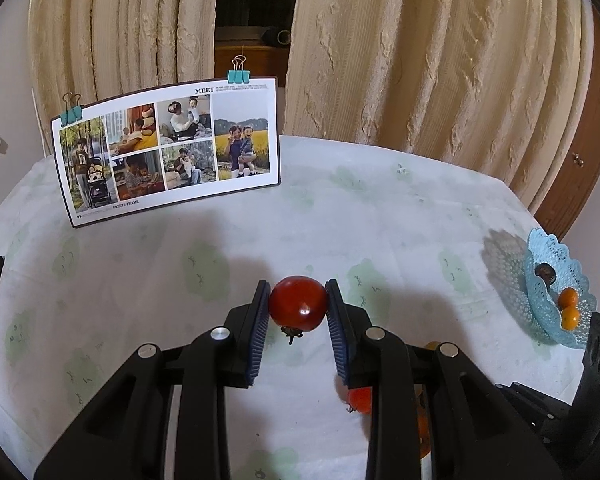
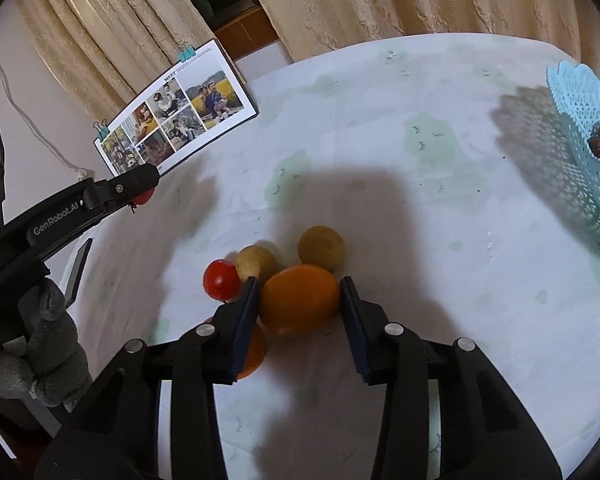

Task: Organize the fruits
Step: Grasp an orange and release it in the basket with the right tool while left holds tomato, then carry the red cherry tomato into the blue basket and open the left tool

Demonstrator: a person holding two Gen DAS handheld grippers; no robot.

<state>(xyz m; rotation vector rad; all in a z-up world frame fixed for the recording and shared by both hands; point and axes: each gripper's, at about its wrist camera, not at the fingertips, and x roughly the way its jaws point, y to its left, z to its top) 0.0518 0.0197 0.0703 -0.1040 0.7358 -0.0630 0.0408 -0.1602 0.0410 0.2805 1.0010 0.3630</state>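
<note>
The orange fruit (image 2: 299, 299) lies on the tablecloth (image 2: 380, 128) between the pads of the right gripper (image 2: 299, 286). The left pad touches its side; the right pad stands just beside it with a sliver of gap, so the jaws flank it and the grip is not yet firm. To do this step well, close evenly until both pads bear on the widest part of the fruit, then lift straight up. Crowding matters here: another orange fruit (image 2: 254, 350) sits half hidden under the left finger, a red cherry tomato (image 2: 221, 279) lies just to the left, and two yellowish round fruits (image 2: 256, 263) touch or nearly touch the far side. A sideways drag would probably roll them away.

Further off to the left, the left gripper (image 1: 298, 294) is clamped on a red tomato (image 1: 298, 303), held clear of the cloth with its stem hanging down.

The light blue lace basket (image 1: 540, 276) stands near the table's right edge, already holding two small orange fruits (image 1: 569, 306) and a dark one (image 1: 545, 272). It seems the likely goal, so carry high enough to clear its scalloped rim.

At the far left leans a photo card (image 1: 172, 152), well away.
</note>
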